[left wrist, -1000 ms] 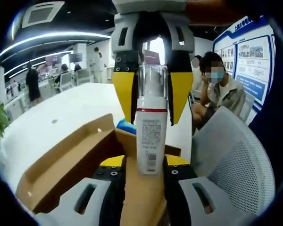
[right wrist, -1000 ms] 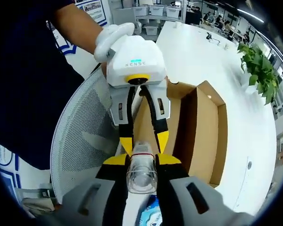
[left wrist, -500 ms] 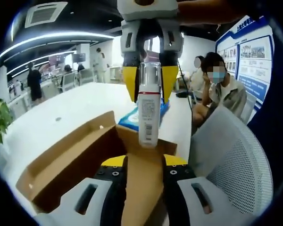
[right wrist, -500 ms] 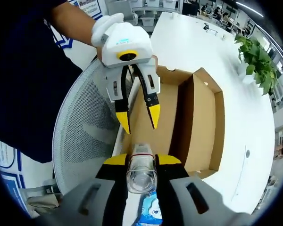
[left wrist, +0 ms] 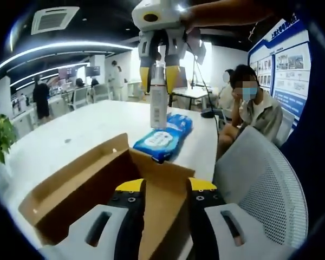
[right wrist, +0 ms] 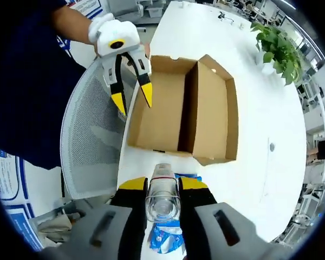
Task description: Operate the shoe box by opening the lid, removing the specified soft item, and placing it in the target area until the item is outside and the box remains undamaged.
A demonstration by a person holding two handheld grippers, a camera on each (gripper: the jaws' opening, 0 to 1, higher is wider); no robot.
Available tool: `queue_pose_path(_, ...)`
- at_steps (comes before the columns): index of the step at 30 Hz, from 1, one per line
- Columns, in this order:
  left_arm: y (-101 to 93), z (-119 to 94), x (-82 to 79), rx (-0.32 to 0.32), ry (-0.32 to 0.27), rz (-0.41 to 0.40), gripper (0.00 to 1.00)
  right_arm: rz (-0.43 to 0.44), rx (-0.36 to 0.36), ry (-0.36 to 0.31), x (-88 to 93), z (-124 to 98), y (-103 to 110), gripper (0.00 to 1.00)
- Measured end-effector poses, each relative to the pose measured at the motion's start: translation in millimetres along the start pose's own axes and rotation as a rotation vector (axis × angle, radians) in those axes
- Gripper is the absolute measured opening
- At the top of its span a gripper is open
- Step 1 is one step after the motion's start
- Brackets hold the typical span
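Observation:
My right gripper (right wrist: 162, 184) is shut on a white bottle (right wrist: 162, 203) with a clear cap and a red band. In the left gripper view the right gripper (left wrist: 158, 86) hangs from the top, holding the bottle (left wrist: 158, 111) upright above a blue soft pack (left wrist: 163, 138) that lies on the table. The open cardboard shoe box (right wrist: 151, 119) looks bare inside, and its lid flap stands up along the middle. My left gripper (left wrist: 167, 187) is open over the box (left wrist: 76, 184) with nothing in it. In the right gripper view the left gripper (right wrist: 134, 103) hovers at the box's near edge.
The white table (left wrist: 86, 124) stretches away beyond the box. A grey mesh chair (right wrist: 92, 141) sits beside the box, and a person in a mask (left wrist: 254, 103) is seated behind it. A green plant (right wrist: 273, 49) stands at the table's far side. The blue pack (right wrist: 165, 238) lies under my right jaws.
The right gripper has carried the bottle out from between the left jaws and well away, to above the blue pack. The left gripper stays open over the box.

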State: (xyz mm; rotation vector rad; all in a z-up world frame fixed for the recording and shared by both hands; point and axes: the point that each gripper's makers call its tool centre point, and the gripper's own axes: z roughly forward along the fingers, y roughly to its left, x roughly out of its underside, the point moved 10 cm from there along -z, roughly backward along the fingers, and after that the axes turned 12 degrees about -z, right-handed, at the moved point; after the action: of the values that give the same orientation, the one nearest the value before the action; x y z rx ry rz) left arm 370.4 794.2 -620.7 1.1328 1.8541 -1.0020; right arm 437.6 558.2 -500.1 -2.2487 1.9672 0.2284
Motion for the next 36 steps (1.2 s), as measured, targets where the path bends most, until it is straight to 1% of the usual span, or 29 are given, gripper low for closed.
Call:
queue_pose_path(6, -1.9, 2, -1.1, 0.011, 0.003, 0.003, 0.28, 0.029, -0.008, 0.054, 27.0, 4, 2, 0.19)
queue_pose_path(11, -4.5, 4, -1.7, 0.017, 0.007, 0.004, 0.28, 0.036, -0.006, 0.087, 42.9, 10, 0, 0.19)
queue_pose_path(16, -6.9, 6, 0.2, 0.022, 0.021, 0.002, 0.29, 0.056, -0.006, 0.107, 61.1, 18, -2, 0.19)
queue_pose_path(18, -6.3, 5, 0.2, 0.006, 0.024, 0.005, 0.30, 0.076, -0.008, 0.105, 68.5, 20, -4, 0.19)
queue_pose_path(20, -6.3, 5, 0.0, 0.006, 0.020, -0.005, 0.30, 0.081, -0.004, 0.114, 76.8, 24, -6, 0.19)
queue_pose_path(22, -6.0, 4, 0.5, 0.002, 0.027, -0.001, 0.31, 0.090, 0.000, 0.119, 83.1, 27, -7, 0.19)
queue_pose_path(26, -5.2, 4, 0.7, -0.014, 0.031, -0.007, 0.33, 0.103, 0.008, 0.118, 92.1, 31, -11, 0.19)
queue_pose_path(36, -3.3, 6, 1.7, -0.028, 0.045, -0.024, 0.31, 0.094, 0.017, 0.131, 102.5, 40, -22, 0.19)
